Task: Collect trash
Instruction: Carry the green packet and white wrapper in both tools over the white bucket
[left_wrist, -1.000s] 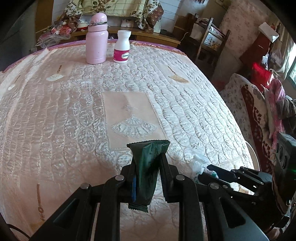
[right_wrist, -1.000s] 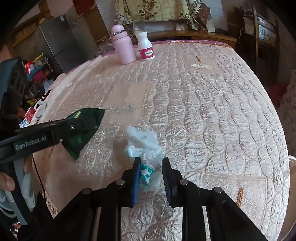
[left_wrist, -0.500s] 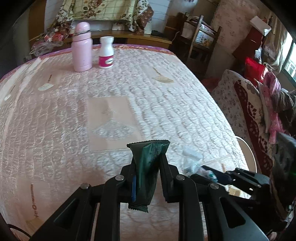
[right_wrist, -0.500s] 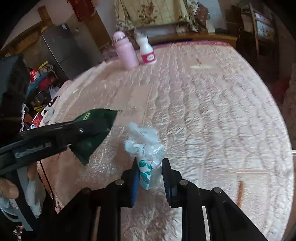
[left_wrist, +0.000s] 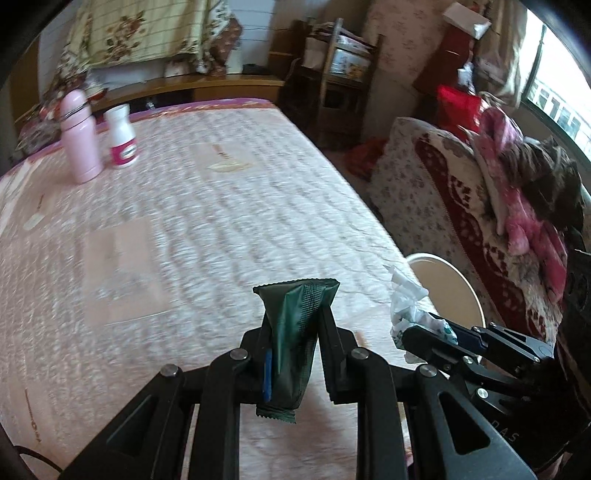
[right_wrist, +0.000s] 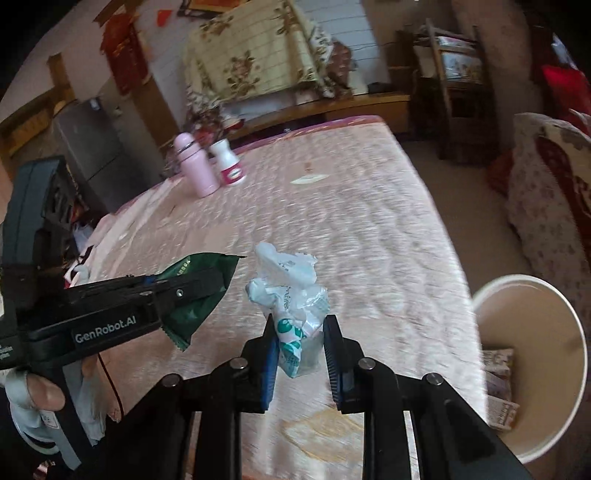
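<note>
Left gripper (left_wrist: 293, 354) points level over the bed (left_wrist: 207, 206), jaws clamped on a green wrapper (left_wrist: 291, 332). Right gripper (right_wrist: 300, 354), alongside, pinches crumpled plastic (right_wrist: 291, 295) near the bin (right_wrist: 532, 373).

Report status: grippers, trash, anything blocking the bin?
Left gripper shut on green wrapper. Right gripper shut on crumpled white wrapper. White bin at right, open, some trash inside. Nothing blocking it.

Both the left gripper (left_wrist: 295, 347) and right gripper (right_wrist: 301, 347) are matte black linkages with silver pivot screws and blue-edged fingers (right_wrist: 269, 363). White "GenRobot.AI" lettering marks the left one's side, where a thin red cable (right_wrist: 110, 384) hangs beside a grey-gloved hand (right_wrist: 44, 402).
</note>
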